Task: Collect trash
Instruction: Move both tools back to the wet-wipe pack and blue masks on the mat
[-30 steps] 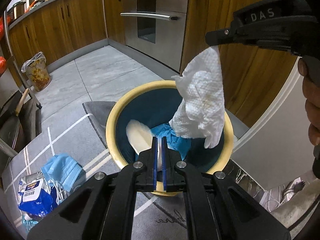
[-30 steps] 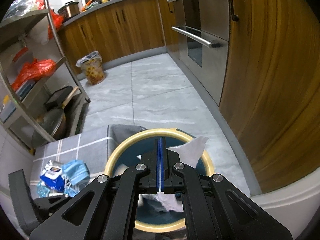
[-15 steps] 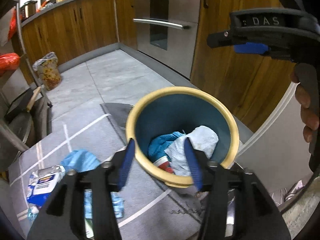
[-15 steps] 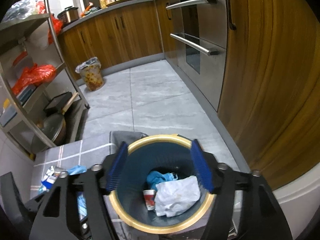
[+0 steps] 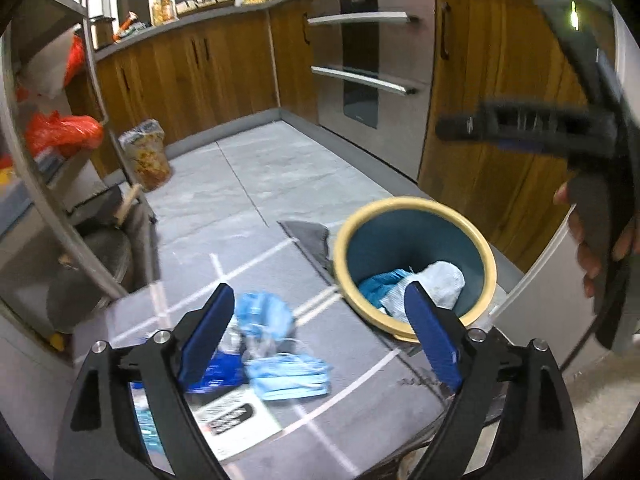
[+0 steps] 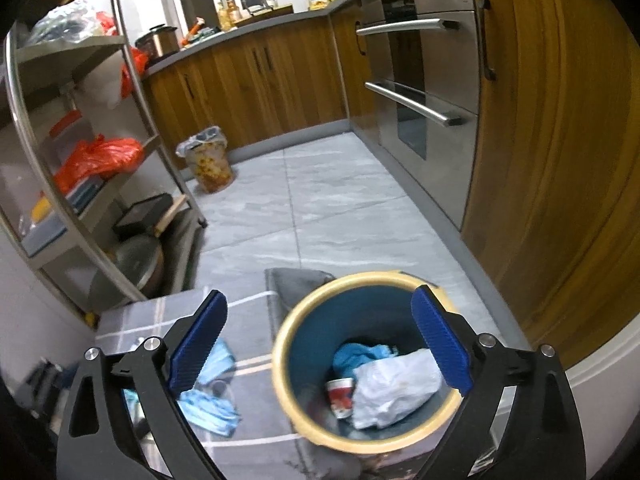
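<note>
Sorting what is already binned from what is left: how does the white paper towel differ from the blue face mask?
The paper towel lies crumpled inside the bin; the face mask lies outside it on the grey mat. The towel is white with faint stains; the mask is light blue and pleated. Both are soft, crumpled trash, and no gripper holds either.

Crumpled white tissue (image 6: 394,394) inside bin (image 6: 288,384)

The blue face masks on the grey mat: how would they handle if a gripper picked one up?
The blue face masks look crumpled and thin, so probably floppy, draping from the fingers. They seem light for their size. They lie tangled together with loose straps beside a packet, so lifting one may drag a neighbour along.
</note>
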A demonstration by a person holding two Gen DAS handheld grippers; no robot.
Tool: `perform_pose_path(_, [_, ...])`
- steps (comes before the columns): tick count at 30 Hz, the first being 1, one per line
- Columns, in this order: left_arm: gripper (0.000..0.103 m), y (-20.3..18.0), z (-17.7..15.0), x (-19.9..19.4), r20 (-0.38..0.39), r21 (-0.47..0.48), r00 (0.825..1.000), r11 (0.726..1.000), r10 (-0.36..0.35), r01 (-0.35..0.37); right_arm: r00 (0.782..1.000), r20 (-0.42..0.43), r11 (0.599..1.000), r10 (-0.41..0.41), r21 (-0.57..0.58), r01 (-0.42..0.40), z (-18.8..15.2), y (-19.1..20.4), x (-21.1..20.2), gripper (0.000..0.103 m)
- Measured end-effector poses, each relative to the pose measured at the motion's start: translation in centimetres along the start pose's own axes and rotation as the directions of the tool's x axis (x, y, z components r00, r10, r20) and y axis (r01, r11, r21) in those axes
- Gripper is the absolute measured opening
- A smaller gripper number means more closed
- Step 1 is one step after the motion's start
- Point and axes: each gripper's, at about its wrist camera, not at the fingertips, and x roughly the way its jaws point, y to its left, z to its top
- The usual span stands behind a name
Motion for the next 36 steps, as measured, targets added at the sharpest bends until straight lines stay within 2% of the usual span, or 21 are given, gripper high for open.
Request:
perform_pose_path(5, [0.091,4.8,1.2,-4.4,0.045,-0.037,0.997,0.998,0.058,-0.056,1.000,-0.004,0.999,0.019,-0.047,-0.019,-0.6,3.3,0.0,0.094])
perform_pose_path(9, [0.094,8.7,-0.1,-6.1,0.055,-0.093,0.990,0.988,0.131,-0.125,1.000,-0.018,0.998,0.024,-0.061,-0.025,-1.3,5.1,0.3,0.094])
perform_pose_path(12, [0.094,11.1,-1.7,-5.6,0.015,-0.170,0.990,0.976,0.138,-0.134,0.998,-0.047,0.997,0.035,-0.061,-0.038,-2.3,6.1,1.2,0.095])
perform_pose_path(14, [0.094,11.9,-2.4,-5.5,0.004,-0.183,0.990,0.973,0.143,-0.140,0.994,-0.101,0.998,0.034,-0.056,-0.039,-2.8,6.7,2.3,0.095])
perform_pose_path(20, [0.094,15.2,-3.9,-4.9,-0.025,-0.224,0.984,0.958,0.178,-0.179,0.985,-0.163,0.997,0.050,-0.049,-0.059,-3.5,8.7,4.9,0.095])
perform_pose_path(24, [0.094,18.2,-5.0,-3.4,-0.076,-0.274,0.978,0.939,0.193,-0.207,0.978,-0.201,0.993,0.048,-0.092,-0.068,-4.2,10.6,6.7,0.095])
perform_pose_path(31, [0.094,21.8,-6.3,0.2,-0.172,-0.297,0.959,0.917,0.224,-0.268,0.963,-0.267,0.977,0.021,-0.197,-0.076,-5.0,13.4,10.3,0.095])
perform_pose_path(36, [0.094,23.8,-6.5,2.1,-0.199,-0.346,0.958,0.899,0.208,-0.268,0.957,-0.290,0.983,0.022,-0.168,-0.074,-4.3,13.6,12.4,0.095])
